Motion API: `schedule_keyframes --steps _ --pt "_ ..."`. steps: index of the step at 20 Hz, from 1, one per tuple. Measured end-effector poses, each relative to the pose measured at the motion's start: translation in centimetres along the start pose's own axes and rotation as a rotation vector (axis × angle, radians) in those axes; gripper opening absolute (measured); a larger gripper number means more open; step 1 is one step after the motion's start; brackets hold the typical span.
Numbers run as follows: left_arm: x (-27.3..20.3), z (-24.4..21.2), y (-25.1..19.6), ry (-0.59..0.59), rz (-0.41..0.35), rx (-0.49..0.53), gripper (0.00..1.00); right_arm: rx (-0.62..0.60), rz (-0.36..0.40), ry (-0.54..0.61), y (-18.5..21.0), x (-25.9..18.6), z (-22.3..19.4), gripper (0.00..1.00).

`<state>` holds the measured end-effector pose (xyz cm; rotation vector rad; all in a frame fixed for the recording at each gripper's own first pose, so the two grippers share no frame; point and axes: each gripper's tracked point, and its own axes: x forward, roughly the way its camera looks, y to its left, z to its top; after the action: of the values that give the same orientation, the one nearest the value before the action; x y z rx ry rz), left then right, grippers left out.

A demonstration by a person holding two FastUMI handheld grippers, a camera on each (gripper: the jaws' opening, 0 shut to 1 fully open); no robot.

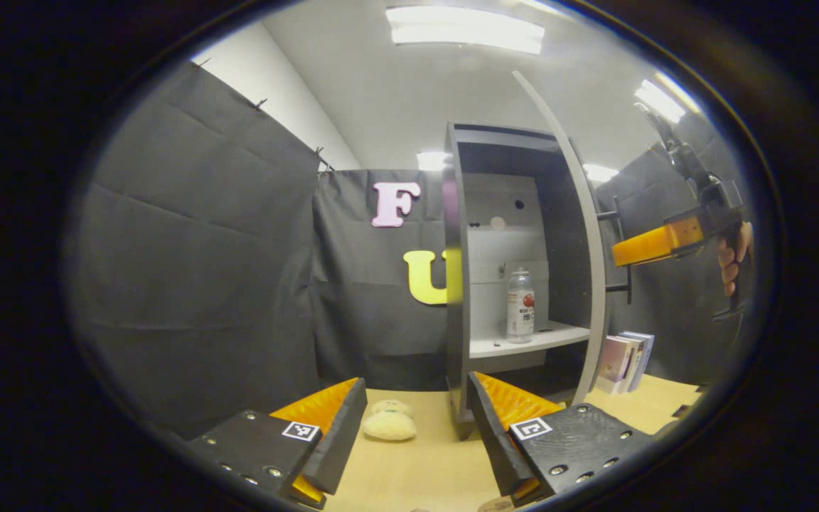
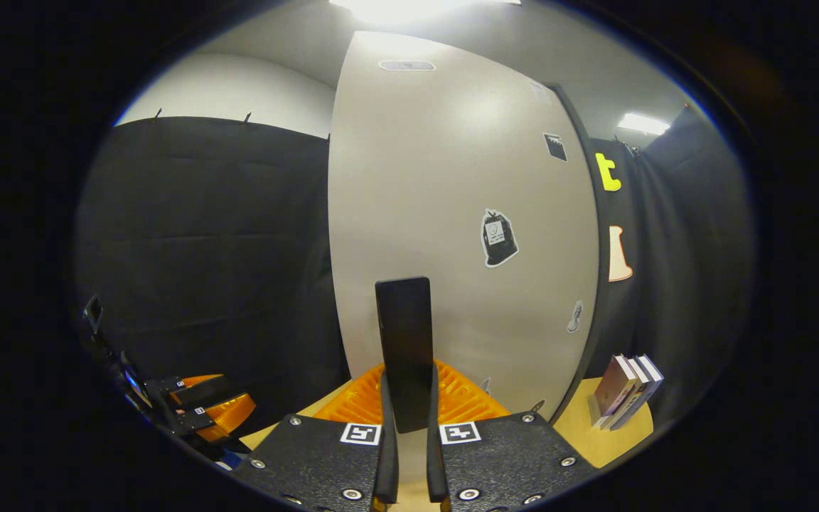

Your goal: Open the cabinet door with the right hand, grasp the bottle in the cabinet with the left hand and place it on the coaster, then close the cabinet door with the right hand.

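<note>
The dark cabinet (image 1: pixel 456 284) stands open on the wooden table. A clear bottle (image 1: pixel 520 306) with a white cap and a red-and-white label stands upright on its white shelf (image 1: pixel 544 338). The pale door (image 1: pixel 591 284) is swung out, edge-on in the left gripper view. My left gripper (image 1: pixel 416 434) is open, low over the table and well short of the cabinet, with nothing between its fingers. My right gripper (image 2: pixel 408 405) is shut on the door's black vertical handle (image 2: pixel 404 334); in the left gripper view that right gripper (image 1: pixel 655 245) is outside the door, held by a hand (image 1: pixel 733 256).
A cream fluffy round thing (image 1: pixel 389 421) lies on the table (image 1: pixel 416 476) between my left fingers. Several books (image 1: pixel 623 361) lean right of the cabinet; the books (image 2: pixel 626 387) are also beside the door's base. The door face (image 2: pixel 452 213) carries stickers. Black cloth walls the booth.
</note>
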<state>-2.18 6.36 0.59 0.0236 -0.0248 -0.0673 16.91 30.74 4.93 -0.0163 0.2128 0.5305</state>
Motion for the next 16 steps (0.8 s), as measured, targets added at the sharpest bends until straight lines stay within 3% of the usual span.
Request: schedule_keyframes --steps 2,3,6,8,16 --pt "0.2 0.3 -2.0 -0.003 -0.019 -0.007 0.87 -0.002 -0.001 0.0 -0.3 -0.2 0.0 0.17" --pt "0.4 0.3 -3.0 -0.004 -0.029 -0.009 0.82 -0.002 0.001 -0.001 -0.5 -0.3 0.1 0.16" --pt "0.9 0.1 -6.2 0.001 -0.066 -0.021 0.87 0.0 -0.013 0.002 -0.8 -0.8 0.0 0.16" --pt "1.2 0.0 -8.3 0.005 -0.089 -0.029 0.82 -0.011 -0.039 0.01 -1.5 -1.2 0.0 0.16" --pt "1.9 0.2 -16.0 0.013 -0.185 -0.056 0.82 0.041 -0.133 -0.001 -3.1 -2.0 0.0 0.11"
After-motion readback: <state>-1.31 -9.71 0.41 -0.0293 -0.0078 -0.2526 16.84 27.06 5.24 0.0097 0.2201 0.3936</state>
